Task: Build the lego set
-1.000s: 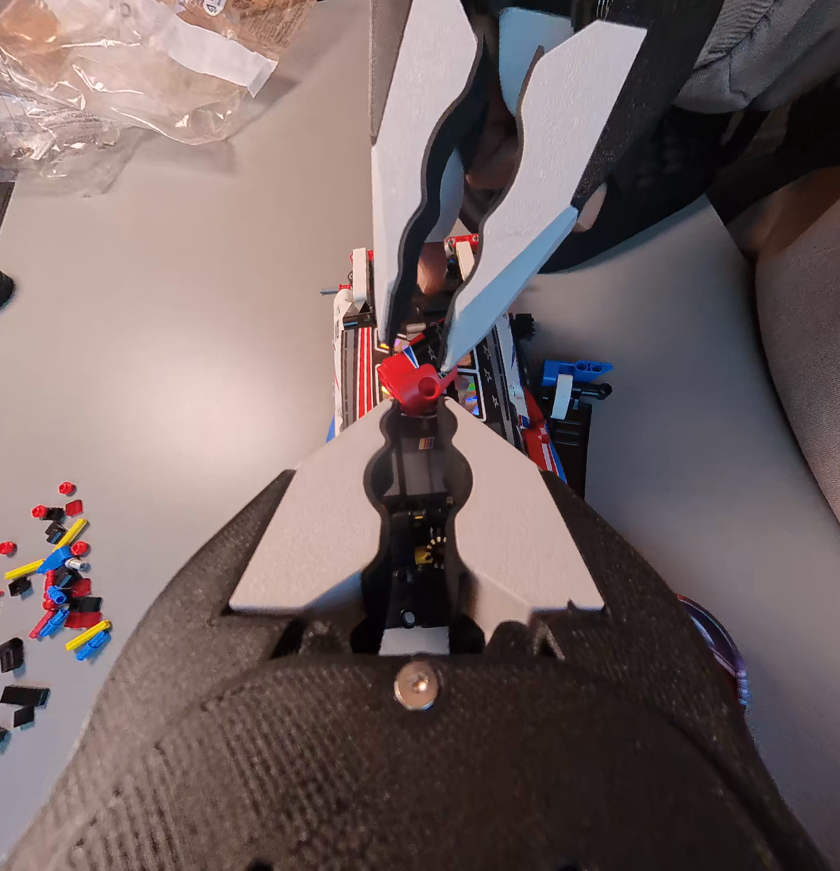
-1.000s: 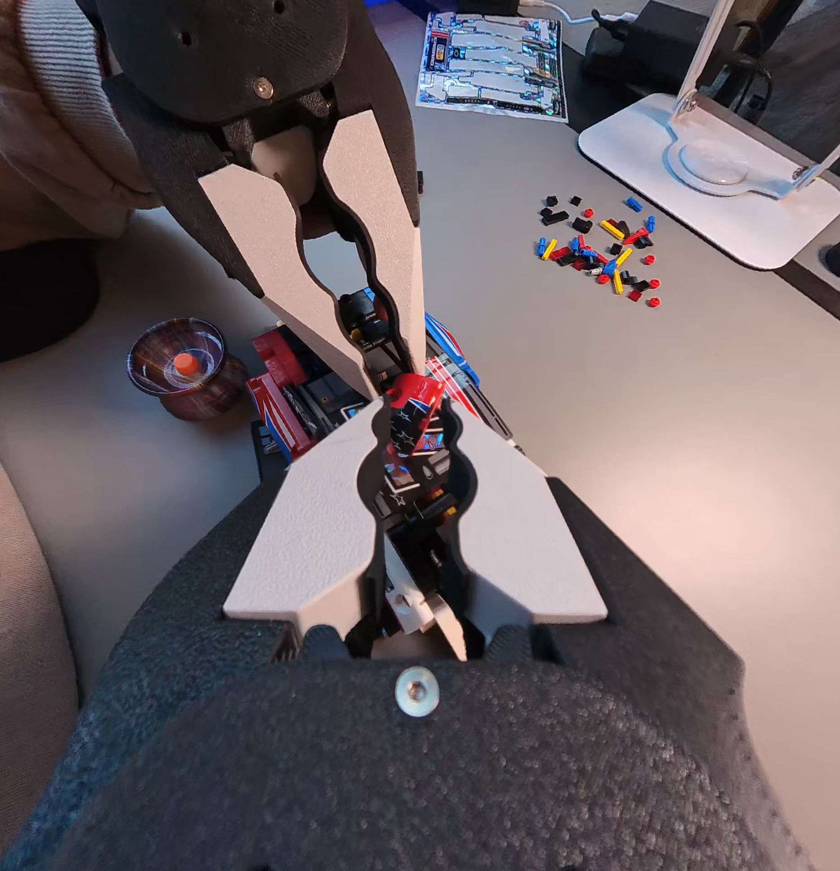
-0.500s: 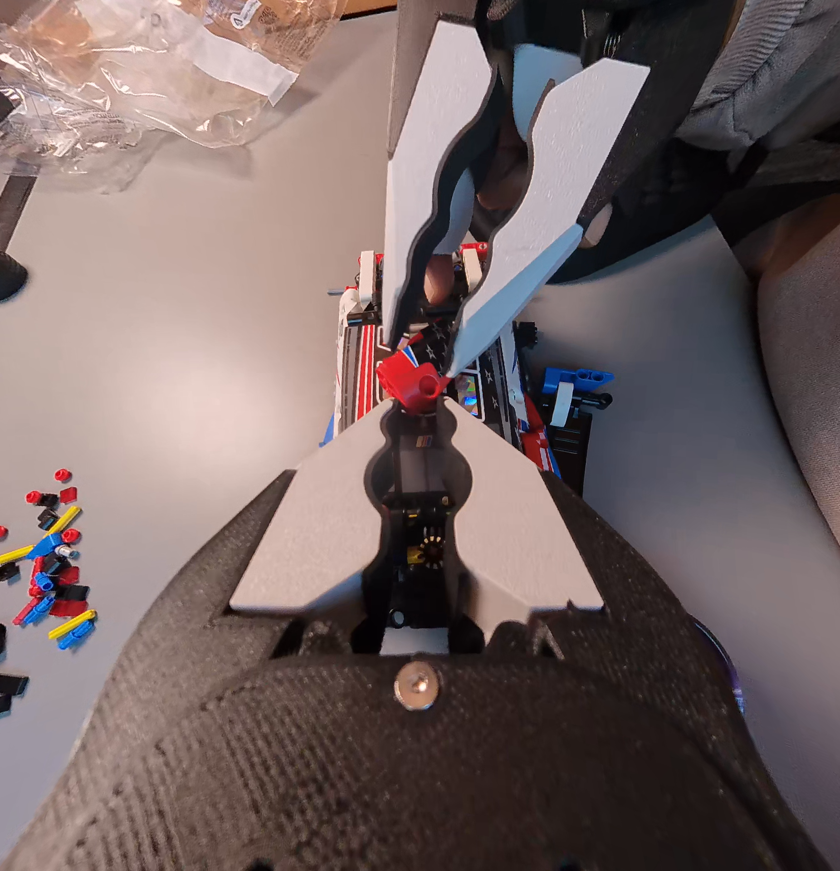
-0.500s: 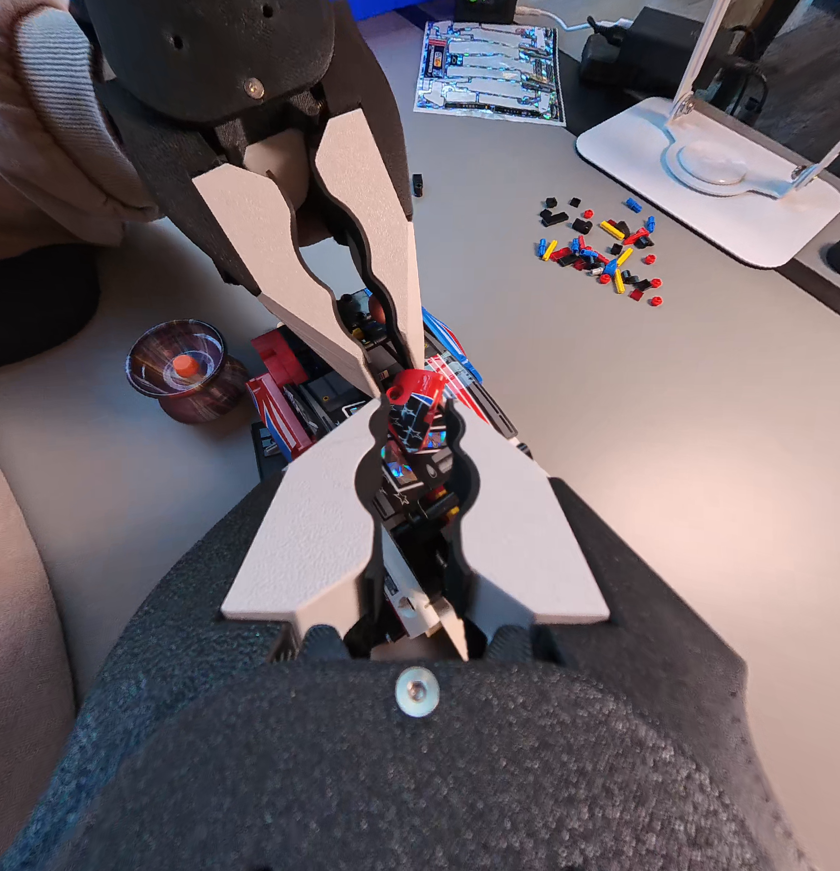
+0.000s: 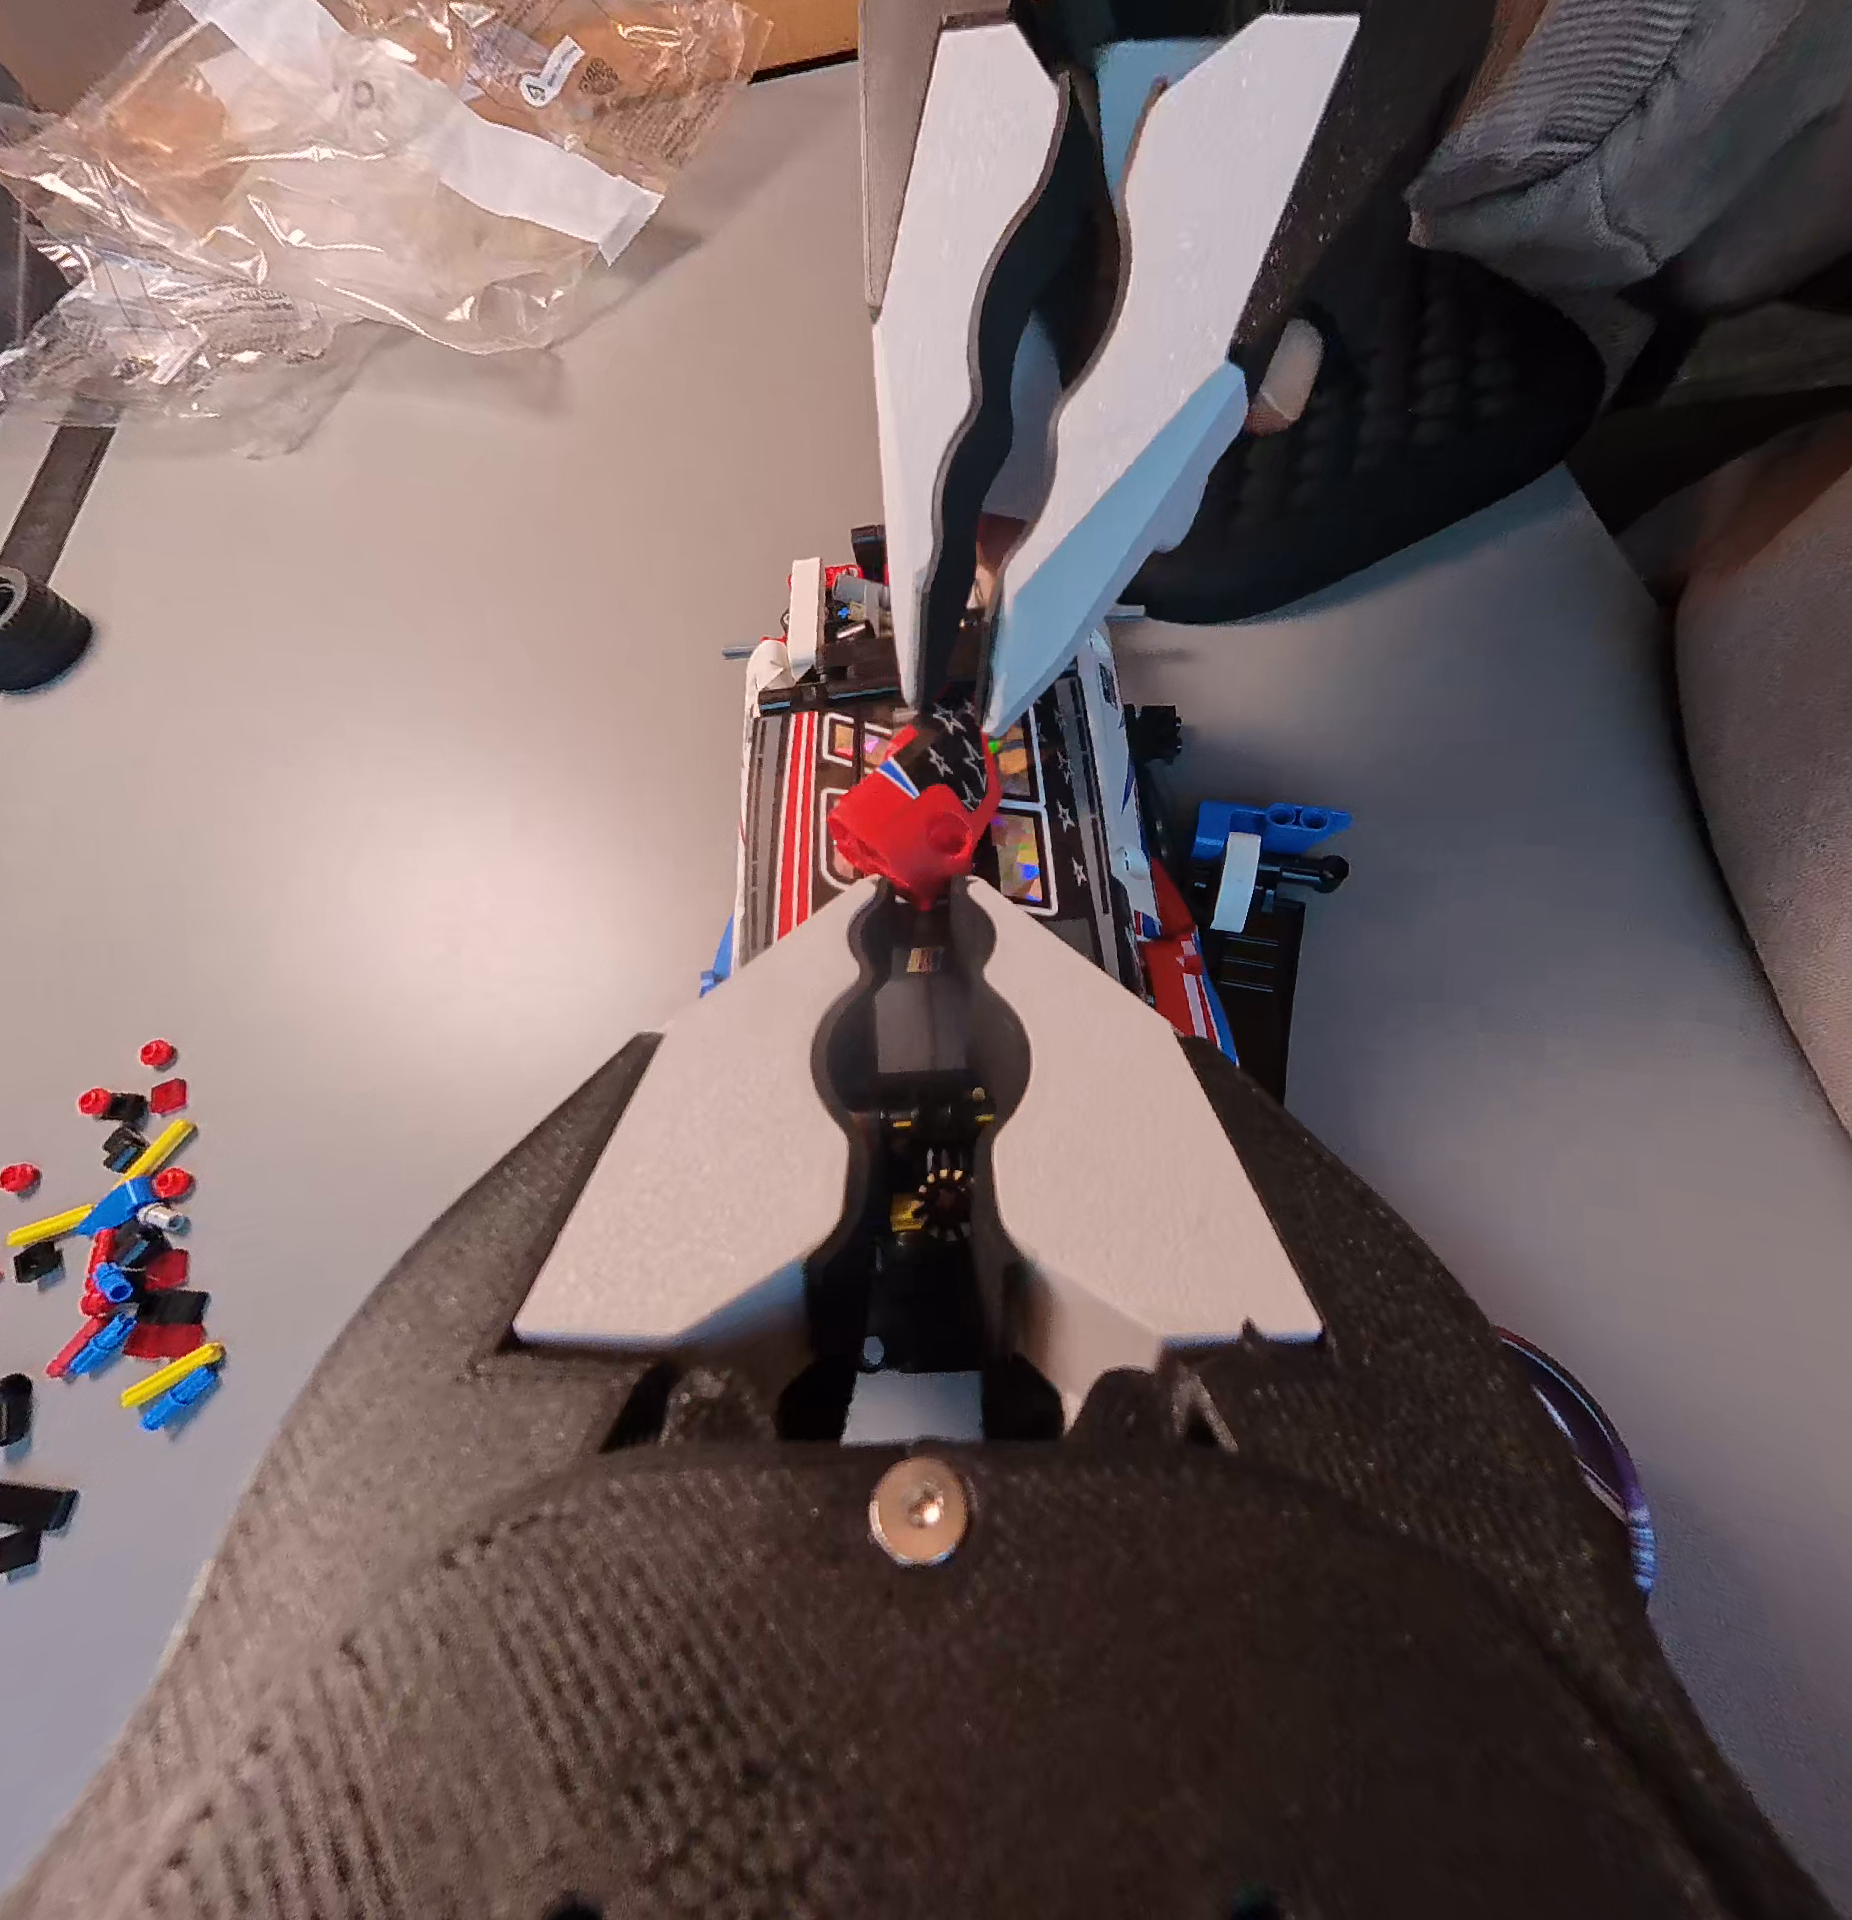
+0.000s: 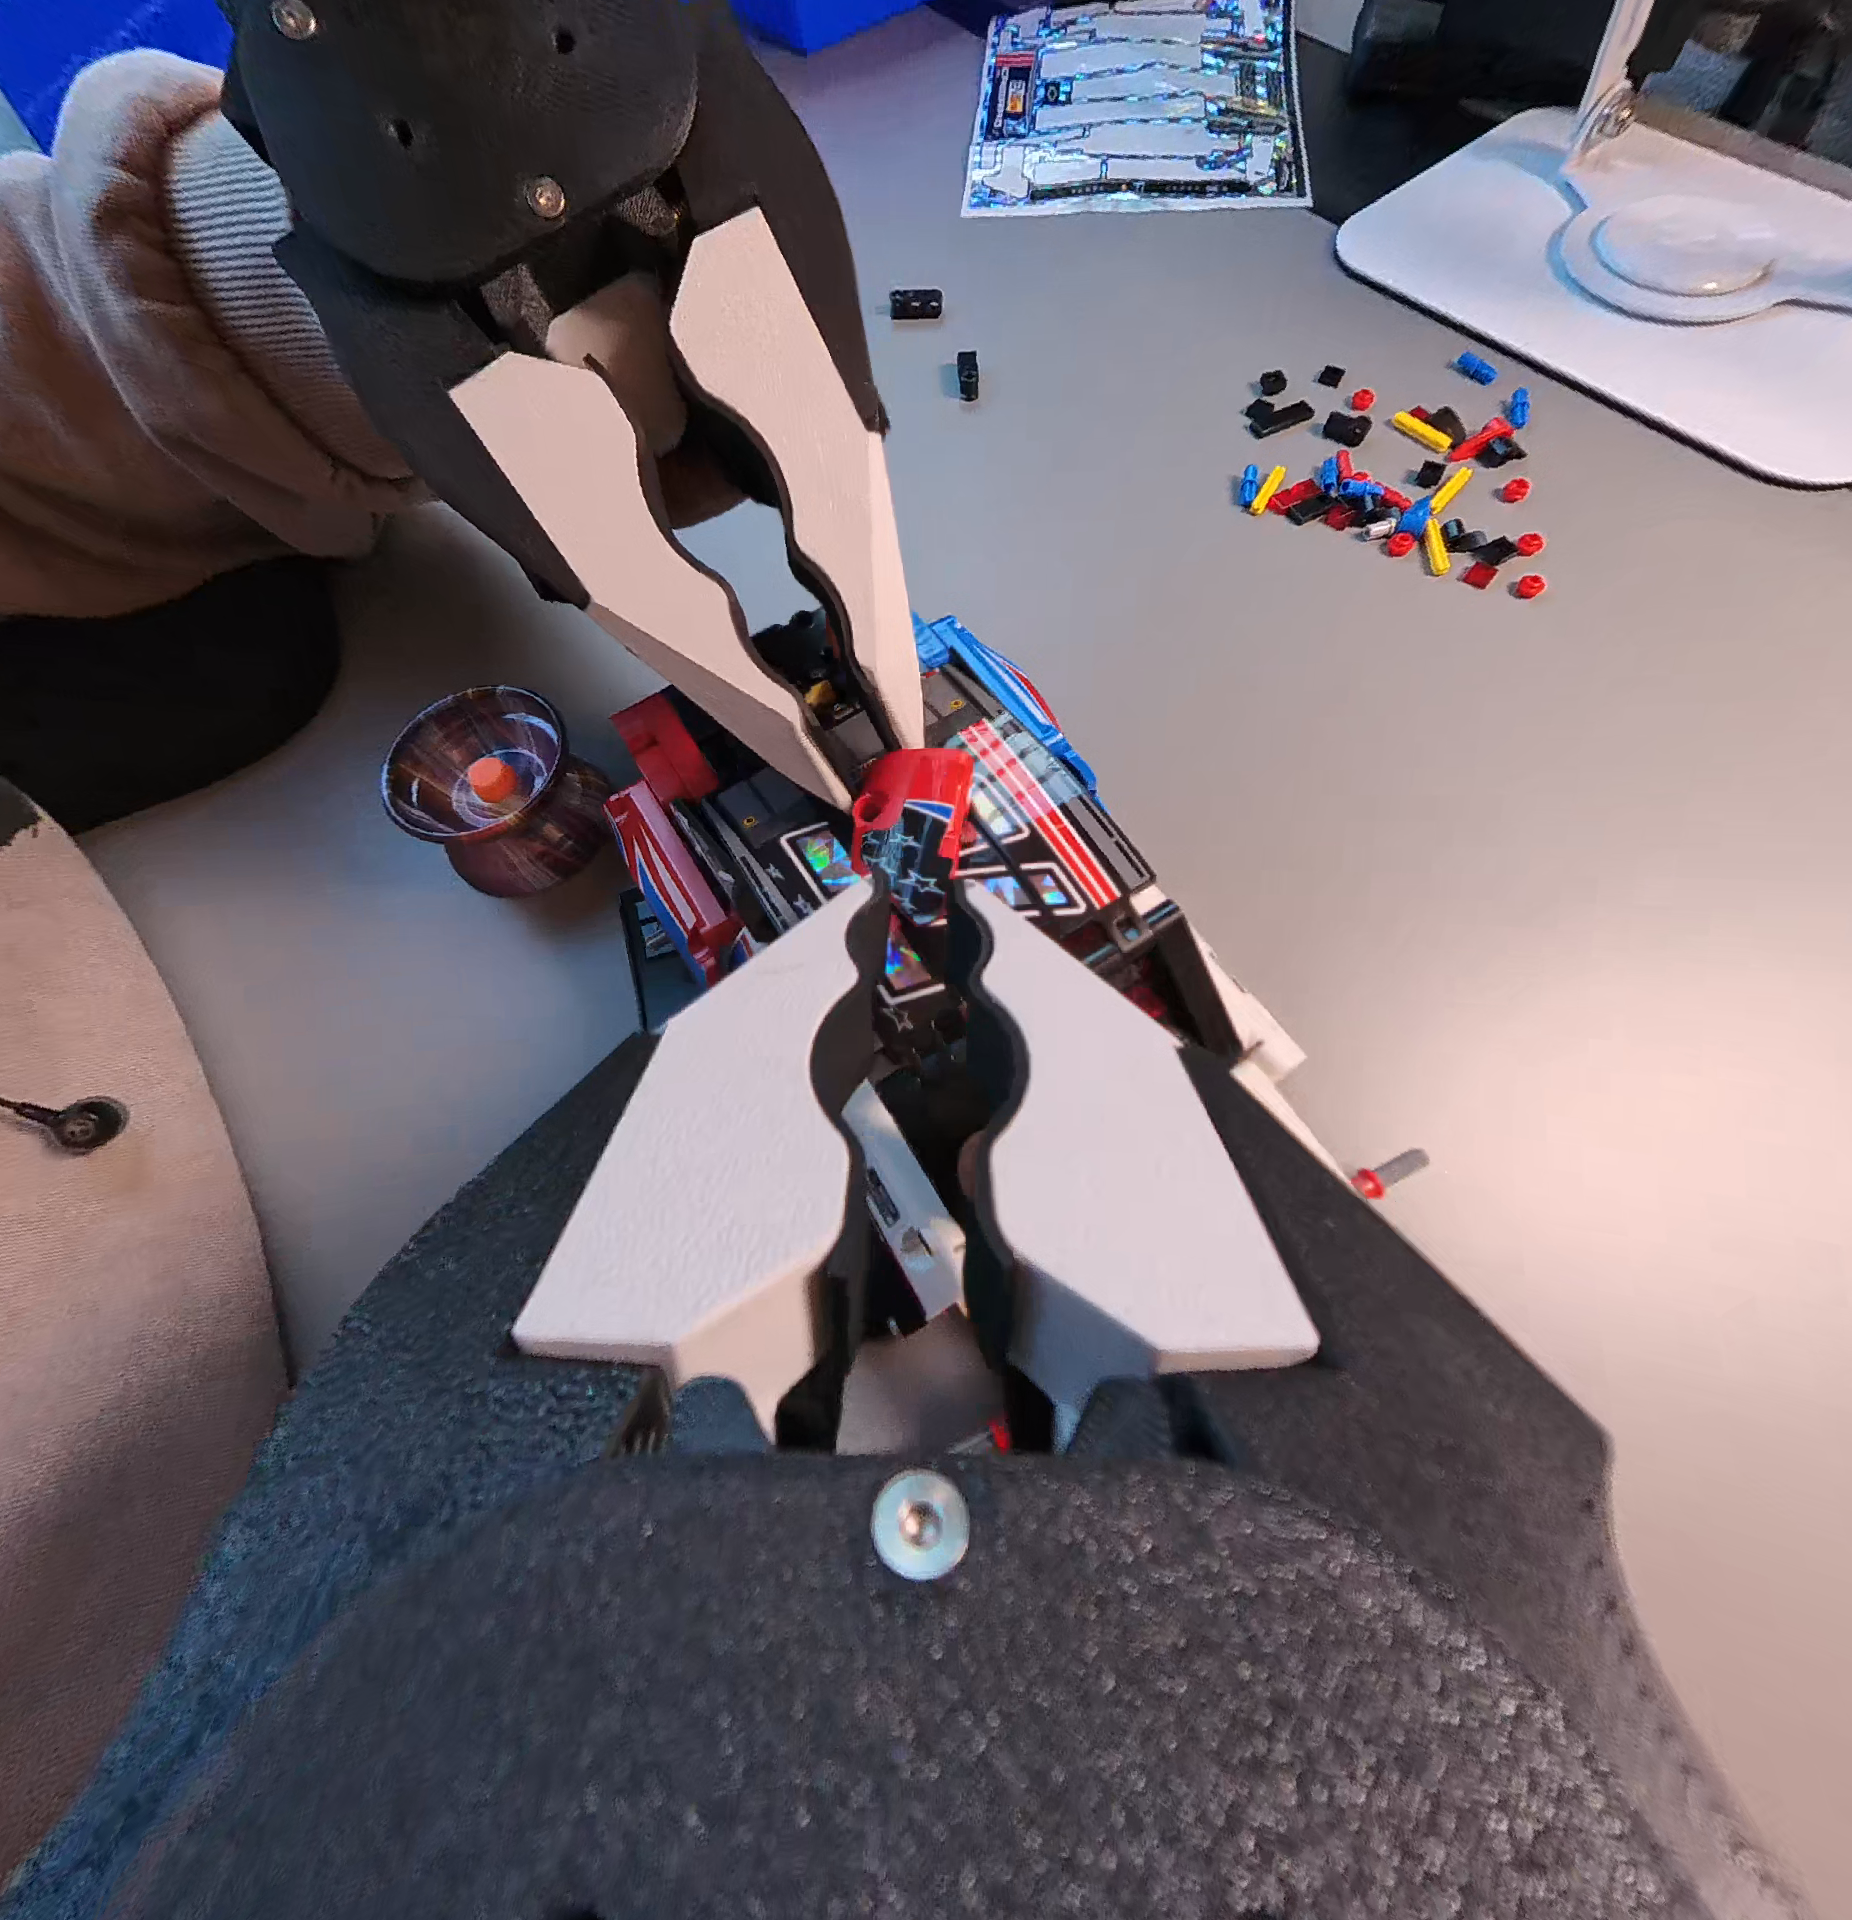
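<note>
Red piece (image 5: 906, 831) tilted since before, pinched between both closed jaws, above lego car (image 5: 797, 831)

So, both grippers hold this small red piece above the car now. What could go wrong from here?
1. The left gripper pinches only the tip of the red piece; it may slip and drop onto the car model.
2. Both grippers' tips nearly touch; the right gripper may knock the other while pushing.
</note>
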`<action>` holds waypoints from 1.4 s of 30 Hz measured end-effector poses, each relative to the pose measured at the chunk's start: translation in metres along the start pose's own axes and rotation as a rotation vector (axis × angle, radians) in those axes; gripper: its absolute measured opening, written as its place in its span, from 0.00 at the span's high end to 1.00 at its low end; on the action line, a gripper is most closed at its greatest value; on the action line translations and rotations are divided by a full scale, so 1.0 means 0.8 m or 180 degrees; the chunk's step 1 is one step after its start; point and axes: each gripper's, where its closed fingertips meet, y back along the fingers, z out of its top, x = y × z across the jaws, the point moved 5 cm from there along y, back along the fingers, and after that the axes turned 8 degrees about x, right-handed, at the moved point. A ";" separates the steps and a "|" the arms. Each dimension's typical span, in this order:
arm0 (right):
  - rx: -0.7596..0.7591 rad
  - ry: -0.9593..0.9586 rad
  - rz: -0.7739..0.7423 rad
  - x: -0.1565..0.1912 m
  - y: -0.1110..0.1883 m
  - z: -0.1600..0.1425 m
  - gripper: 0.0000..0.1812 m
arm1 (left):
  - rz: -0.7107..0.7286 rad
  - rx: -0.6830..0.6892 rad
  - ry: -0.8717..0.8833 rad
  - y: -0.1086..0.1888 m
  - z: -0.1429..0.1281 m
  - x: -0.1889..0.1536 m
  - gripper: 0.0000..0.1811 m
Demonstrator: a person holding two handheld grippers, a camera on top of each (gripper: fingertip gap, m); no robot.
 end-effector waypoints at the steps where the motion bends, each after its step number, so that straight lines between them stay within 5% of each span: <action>1: -0.0012 -0.0047 0.0028 0.000 -0.001 -0.002 0.96 | 0.0004 0.0006 -0.0017 0.000 0.000 0.000 0.95; 17: -0.0126 -0.0179 0.0466 -0.001 0.003 -0.010 0.98 | -0.0073 -0.0201 0.0034 0.000 -0.004 0.001 0.97; 42: -0.0390 0.0793 -0.0280 0.013 0.002 -0.011 1.00 | -0.0607 -0.0597 0.0653 -0.003 0.012 -0.009 0.90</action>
